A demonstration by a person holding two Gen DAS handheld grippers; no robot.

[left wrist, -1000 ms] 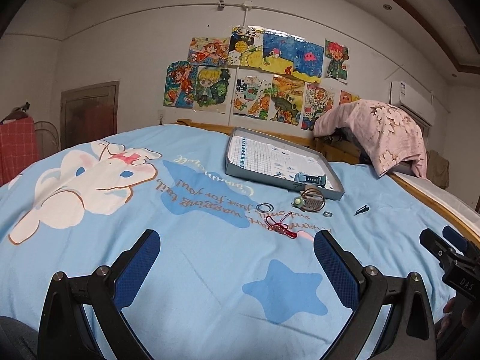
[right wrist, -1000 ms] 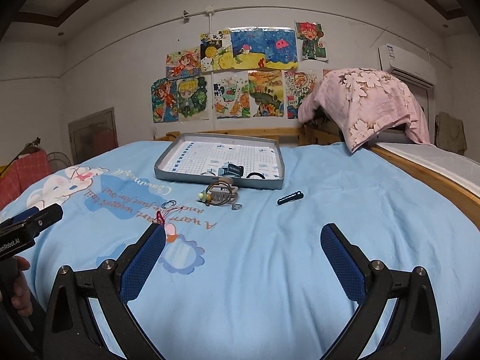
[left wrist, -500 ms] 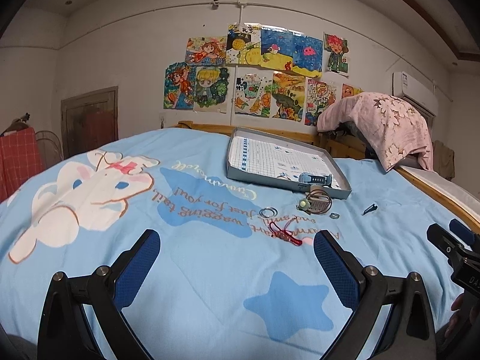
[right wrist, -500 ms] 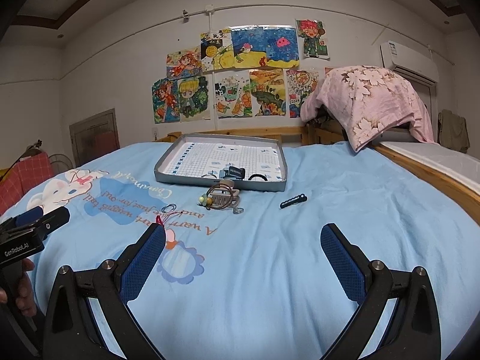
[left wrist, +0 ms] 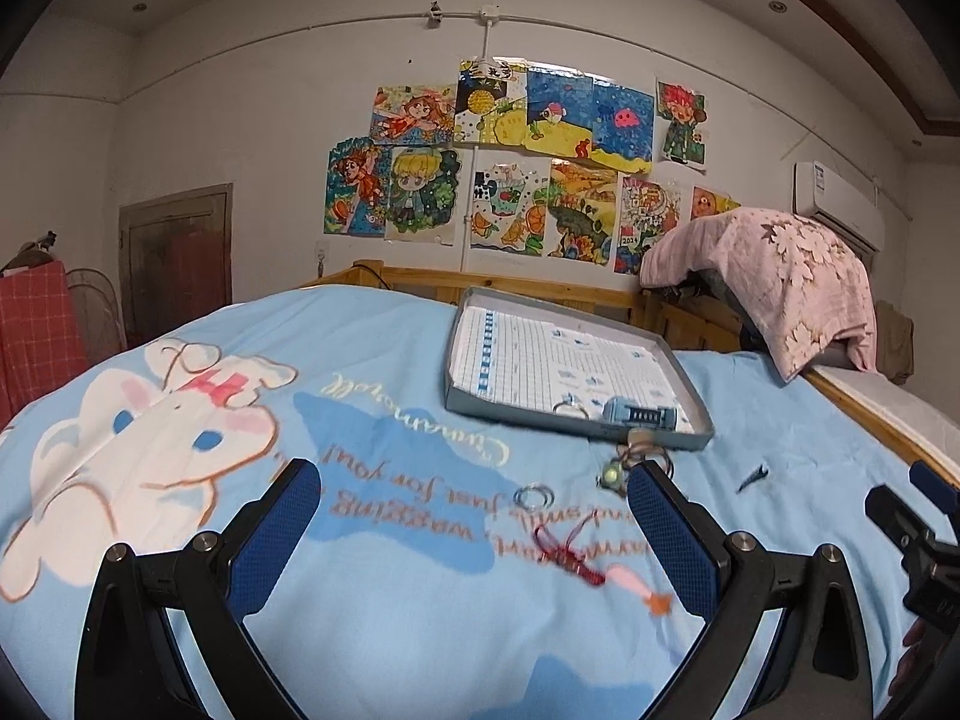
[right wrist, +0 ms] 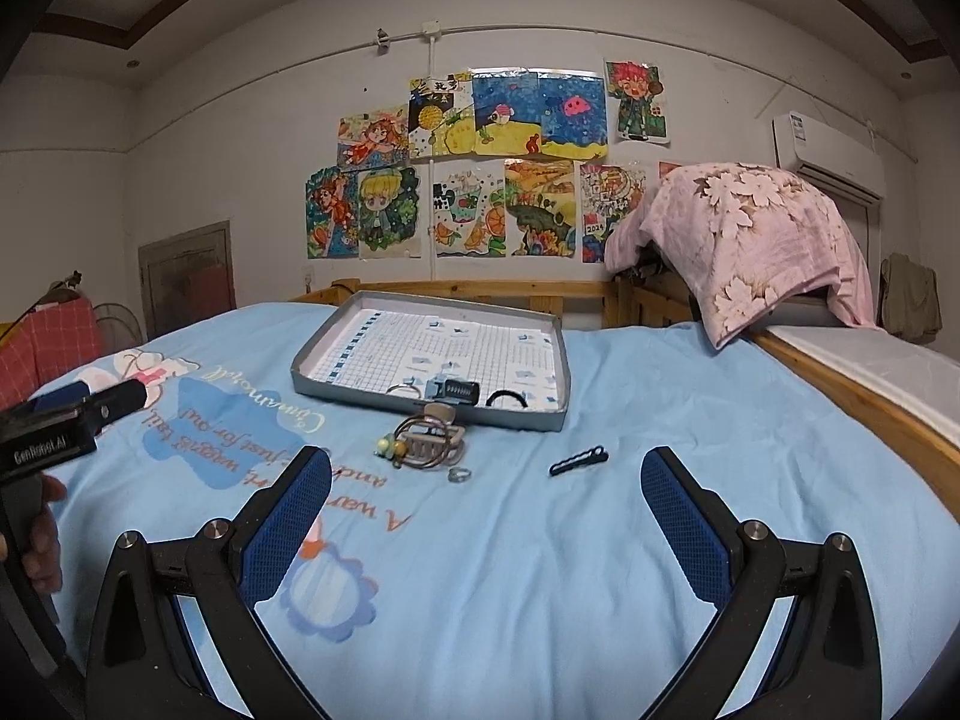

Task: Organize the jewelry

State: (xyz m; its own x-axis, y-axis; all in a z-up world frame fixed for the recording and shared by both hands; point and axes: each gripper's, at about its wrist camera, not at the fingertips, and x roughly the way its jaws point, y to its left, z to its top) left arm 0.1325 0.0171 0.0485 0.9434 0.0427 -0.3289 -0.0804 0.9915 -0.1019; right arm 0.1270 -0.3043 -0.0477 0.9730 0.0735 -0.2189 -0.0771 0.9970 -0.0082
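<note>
A shallow grey tray (left wrist: 468, 405) (right wrist: 312, 381) lies on the blue bed sheet; inside it I see a blue hair clip (left wrist: 639, 414) (right wrist: 453, 389), a ring (right wrist: 401, 389) and a black band (right wrist: 506, 399). In front of the tray lie a bracelet pile with beads (right wrist: 429, 441) (left wrist: 642, 459), a small silver ring (right wrist: 459, 474), a black hair pin (right wrist: 578, 459) (left wrist: 753, 476), linked rings (left wrist: 535, 495) and a red cord charm (left wrist: 573, 555). My left gripper (left wrist: 474, 540) is open above the red cord. My right gripper (right wrist: 486, 516) is open, short of the silver ring.
A pink floral blanket (right wrist: 756, 240) drapes over the wooden bed rail (right wrist: 840, 402) at the right. Drawings (right wrist: 480, 162) cover the far wall. The other gripper's body (right wrist: 54, 426) and a hand show at the left edge of the right wrist view.
Both grippers have moved forward toward the jewelry, which now sits larger and closer to the fingers. Both stay open and nothing has been picked up.
</note>
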